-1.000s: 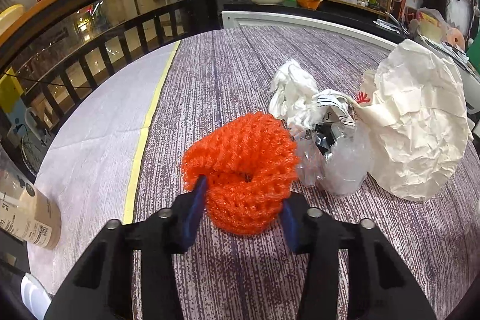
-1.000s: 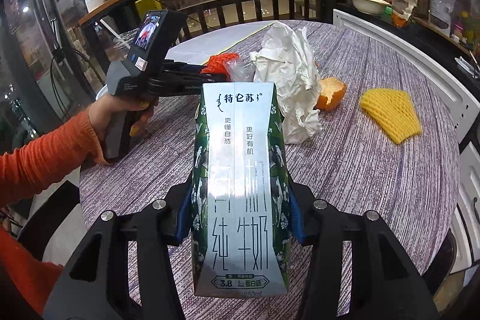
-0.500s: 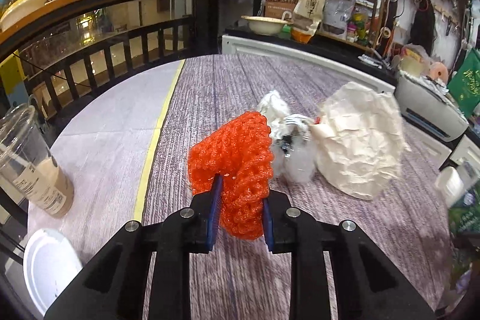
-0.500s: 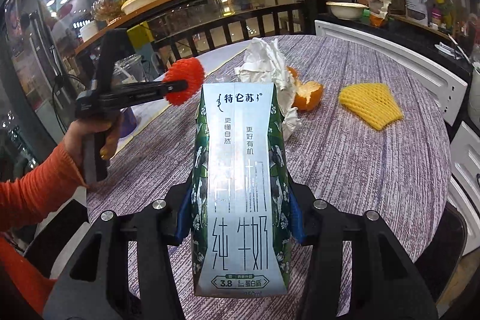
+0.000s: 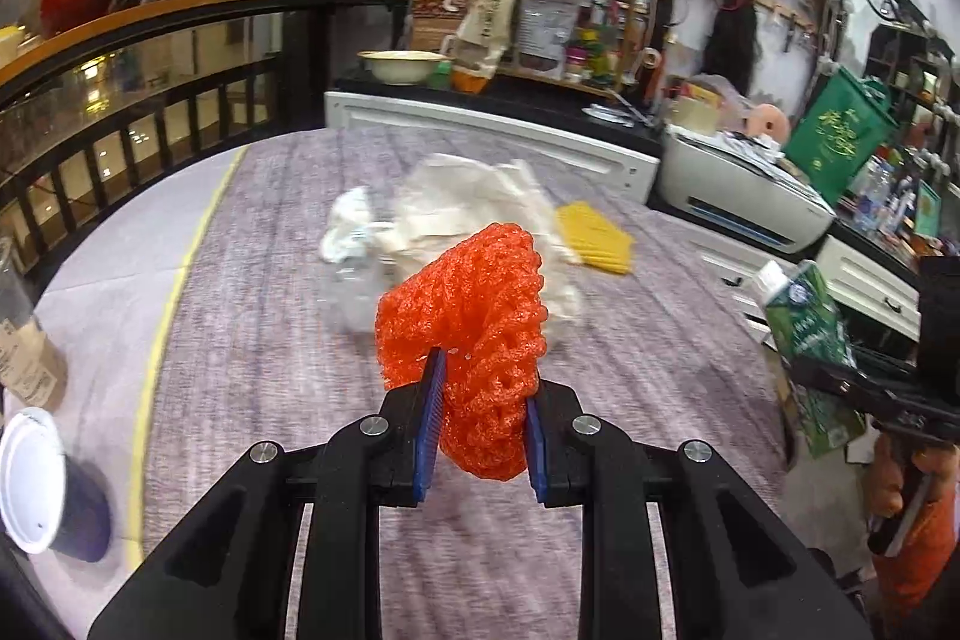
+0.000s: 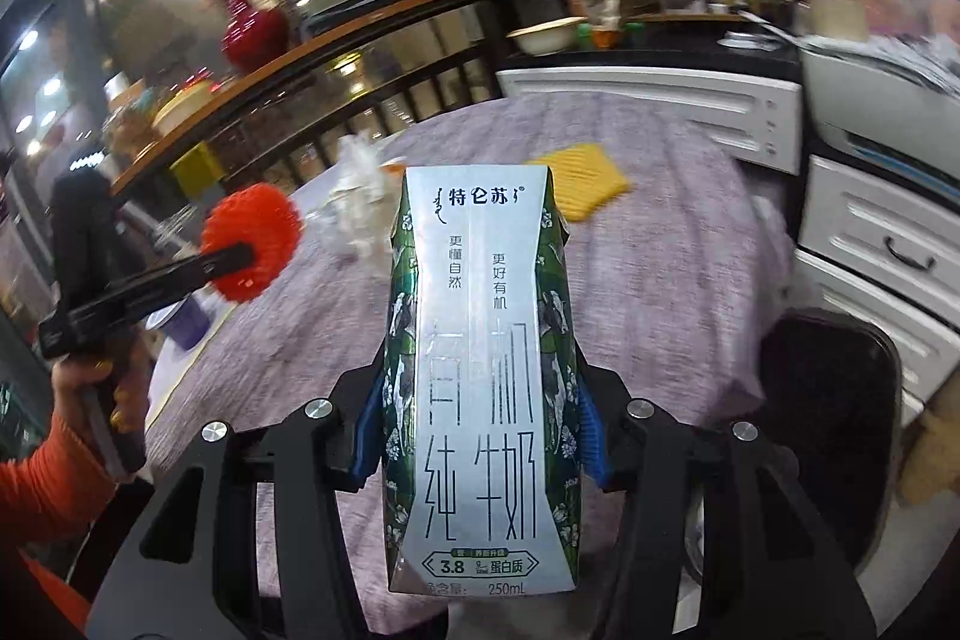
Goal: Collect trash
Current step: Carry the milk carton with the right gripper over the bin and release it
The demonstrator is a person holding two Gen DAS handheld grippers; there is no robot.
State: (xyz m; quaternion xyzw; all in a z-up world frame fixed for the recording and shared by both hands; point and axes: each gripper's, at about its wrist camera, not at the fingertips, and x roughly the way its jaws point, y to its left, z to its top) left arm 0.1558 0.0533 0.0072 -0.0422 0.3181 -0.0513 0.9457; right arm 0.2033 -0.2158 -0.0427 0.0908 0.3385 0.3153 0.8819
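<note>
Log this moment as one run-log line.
left gripper: shut on orange foam net | right gripper: shut on milk carton | both lifted off table

We see crumpled paper (image 5: pixel 480 208) mid-table, motion-blurred, partly hidden behind orange net (image 5: pixel 474 334). Lidded cup (image 5: pixel 42 484) cut by left frame edge. Milk carton (image 6: pixel 480 370) hides table's near edge.

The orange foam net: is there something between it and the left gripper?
No. The left gripper is shut directly on the orange foam net, its blue pads pressing both sides, and holds it above the table. Nothing visible lies between them.
</note>
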